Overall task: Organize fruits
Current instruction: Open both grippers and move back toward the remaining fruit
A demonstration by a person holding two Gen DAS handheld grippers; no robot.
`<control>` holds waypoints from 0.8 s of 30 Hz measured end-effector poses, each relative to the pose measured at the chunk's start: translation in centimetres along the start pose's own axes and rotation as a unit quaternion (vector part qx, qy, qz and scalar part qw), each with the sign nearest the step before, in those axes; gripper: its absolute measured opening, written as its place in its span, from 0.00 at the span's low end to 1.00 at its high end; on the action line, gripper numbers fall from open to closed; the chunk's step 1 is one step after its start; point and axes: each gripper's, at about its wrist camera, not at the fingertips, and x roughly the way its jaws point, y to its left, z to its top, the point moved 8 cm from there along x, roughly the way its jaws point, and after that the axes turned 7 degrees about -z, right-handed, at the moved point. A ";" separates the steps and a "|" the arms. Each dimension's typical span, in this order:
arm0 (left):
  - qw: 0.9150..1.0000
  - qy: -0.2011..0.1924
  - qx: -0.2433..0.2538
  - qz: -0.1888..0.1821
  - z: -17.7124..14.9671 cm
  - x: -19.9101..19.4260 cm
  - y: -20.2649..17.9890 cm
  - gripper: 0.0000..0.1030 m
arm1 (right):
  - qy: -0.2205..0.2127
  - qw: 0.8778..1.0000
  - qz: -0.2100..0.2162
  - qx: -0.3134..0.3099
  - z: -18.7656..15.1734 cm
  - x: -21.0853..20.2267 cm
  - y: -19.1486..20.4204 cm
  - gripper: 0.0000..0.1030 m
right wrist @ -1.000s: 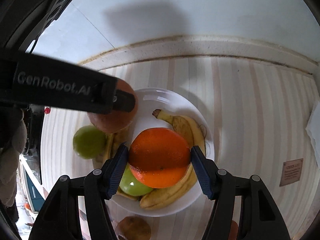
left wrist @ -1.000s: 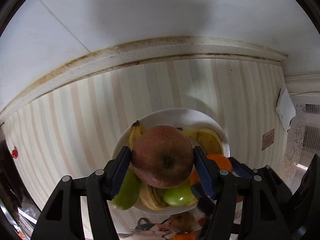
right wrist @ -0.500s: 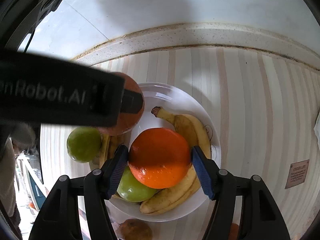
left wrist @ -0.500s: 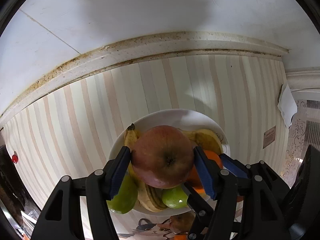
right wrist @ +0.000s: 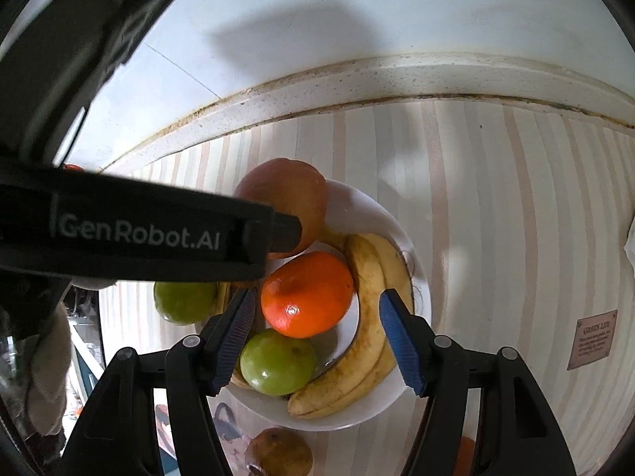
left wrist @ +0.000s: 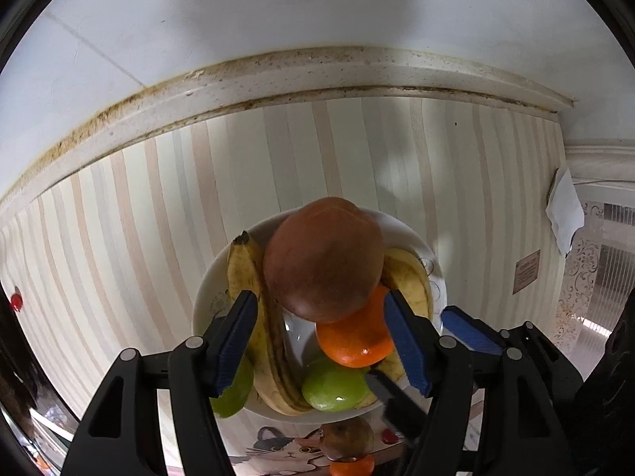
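We find both fruits delivered to the white plate (right wrist: 401, 234), which stands on the striped bench not far from its back edge. We judge the step in hand to be the release into the plate, with withdrawal to come.

Left gripper (left wrist: 323, 341): the jaws stand partly spread. The red apple (left wrist: 323, 261) lies beyond the blue pads toward the back rim of the plate, resting on the pile, and in the left wrist view neither pad presses on it. In the right wrist view one black finger crosses in front of the apple; whether it touches we cannot tell.

Right gripper (right wrist: 315, 335): the jaws are likewise partly spread, clear space showing on both sides of the orange (right wrist: 307, 293). The orange sits near the plate's middle, against a green apple (right wrist: 278, 361) and just beside the bananas (right wrist: 369, 341). It is not pinched.

A second green apple (right wrist: 182, 303) sits at the plate's left rim, seemingly half off it. A brownish fruit (right wrist: 278, 452) lies on the bench near its front edge, outside the plate.

Next move, in our judgement: lift both grippers straight up, clear of the pile, since the red apple sits high and could roll. Then collect the fruit outside the plate.
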 end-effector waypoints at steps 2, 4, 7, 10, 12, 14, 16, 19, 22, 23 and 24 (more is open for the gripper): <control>1.000 -0.011 -0.003 -0.006 -0.3 -0.7 0.0 0.62 | -0.007 1.000 -0.008 0.005 -0.3 -1.0 -1.1 0.68; 0.999 -0.033 -0.006 -0.004 -0.9 -1.8 0.0 0.62 | -0.011 1.000 -0.019 0.010 -0.7 -1.7 -1.6 0.75; 0.997 -0.078 -0.001 0.021 -2.3 -3.8 0.3 0.62 | -0.018 0.999 -0.037 0.012 -1.3 -2.8 -2.2 0.85; 0.993 -0.112 -0.001 0.037 -4.1 -5.1 0.8 0.62 | -0.026 0.998 -0.060 0.011 -2.3 -4.1 -3.0 0.91; 0.991 -0.126 -0.004 0.039 -5.5 -5.7 1.2 0.65 | -0.030 0.997 -0.077 0.010 -2.9 -5.1 -3.1 0.92; 0.990 -0.138 -0.008 0.036 -6.8 -6.0 1.6 0.71 | -0.038 0.996 -0.081 0.009 -3.5 -6.2 -3.2 0.92; 0.988 -0.152 -0.008 0.041 -8.3 -6.2 1.7 0.81 | -0.045 0.995 -0.086 0.006 -3.7 -6.8 -3.0 0.92; 0.984 -0.172 -0.012 0.048 -10.3 -6.8 1.9 0.85 | -0.061 0.993 -0.097 -0.003 -4.6 -8.1 -2.6 0.92; 0.980 -0.194 -0.021 0.043 -12.2 -7.5 1.7 0.86 | -0.073 0.992 -0.101 -0.009 -5.9 -9.5 -2.2 0.92; 0.978 -0.203 -0.022 0.043 -12.7 -7.9 1.5 0.86 | -0.077 0.992 -0.103 -0.012 -6.3 -10.1 -1.8 0.92; 0.976 -0.211 -0.021 0.045 -13.2 -8.2 1.4 0.86 | -0.082 0.991 -0.104 -0.017 -6.8 -10.5 -1.5 0.92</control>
